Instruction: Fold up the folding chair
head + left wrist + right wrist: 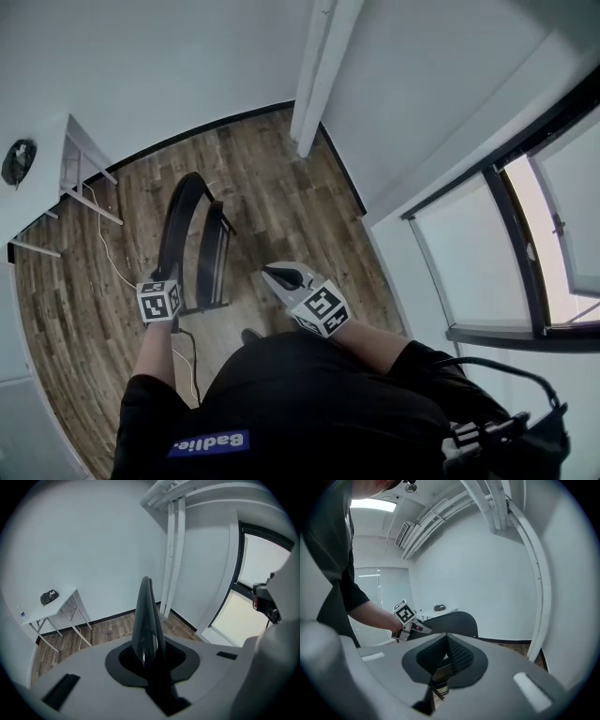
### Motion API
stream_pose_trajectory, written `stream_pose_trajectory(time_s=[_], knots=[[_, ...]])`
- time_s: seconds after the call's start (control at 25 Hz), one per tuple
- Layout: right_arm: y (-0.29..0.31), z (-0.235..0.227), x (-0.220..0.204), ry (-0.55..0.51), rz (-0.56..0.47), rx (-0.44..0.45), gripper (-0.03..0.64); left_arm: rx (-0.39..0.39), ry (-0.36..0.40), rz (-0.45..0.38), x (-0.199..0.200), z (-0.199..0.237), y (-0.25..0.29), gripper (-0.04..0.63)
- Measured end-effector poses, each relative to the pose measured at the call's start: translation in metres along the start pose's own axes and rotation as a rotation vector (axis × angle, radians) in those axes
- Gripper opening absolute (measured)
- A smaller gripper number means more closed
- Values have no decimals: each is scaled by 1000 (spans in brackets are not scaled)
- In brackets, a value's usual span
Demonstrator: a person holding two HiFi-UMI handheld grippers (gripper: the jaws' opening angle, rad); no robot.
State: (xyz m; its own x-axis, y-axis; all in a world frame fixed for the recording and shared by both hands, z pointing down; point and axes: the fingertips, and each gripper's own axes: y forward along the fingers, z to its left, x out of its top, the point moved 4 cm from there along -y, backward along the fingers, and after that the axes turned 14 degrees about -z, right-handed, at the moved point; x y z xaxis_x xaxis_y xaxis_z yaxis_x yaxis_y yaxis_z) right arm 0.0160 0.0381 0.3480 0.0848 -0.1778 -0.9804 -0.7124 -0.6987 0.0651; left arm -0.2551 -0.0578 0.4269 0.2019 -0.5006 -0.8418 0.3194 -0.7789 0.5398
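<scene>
The black folding chair (178, 220) stands on the wood floor with its seat (214, 258) swung up flat against the frame. My left gripper (167, 279) is shut on the top edge of the curved backrest. In the left gripper view that edge (146, 616) rises as a thin glossy black blade out of the left gripper (149, 654). My right gripper (277, 274) hangs in the air to the right of the chair, apart from it, shut with nothing in it. In the right gripper view the right gripper (447, 643) points toward the backrest (452, 623) and the left gripper (423, 628) holding it.
A white table (75, 159) with a dark object (17, 161) stands by the wall at far left, and a cable (108, 258) trails over the floor beside the chair. A white column (319, 70) rises behind. Windows (525, 244) line the right wall.
</scene>
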Motion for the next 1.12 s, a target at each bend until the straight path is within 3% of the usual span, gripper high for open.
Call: stream_pose_trajectory(time_s=[1.12], knots=[[3,-1,-9,11,35,22,2,24,26,1,-1,7,0,67]])
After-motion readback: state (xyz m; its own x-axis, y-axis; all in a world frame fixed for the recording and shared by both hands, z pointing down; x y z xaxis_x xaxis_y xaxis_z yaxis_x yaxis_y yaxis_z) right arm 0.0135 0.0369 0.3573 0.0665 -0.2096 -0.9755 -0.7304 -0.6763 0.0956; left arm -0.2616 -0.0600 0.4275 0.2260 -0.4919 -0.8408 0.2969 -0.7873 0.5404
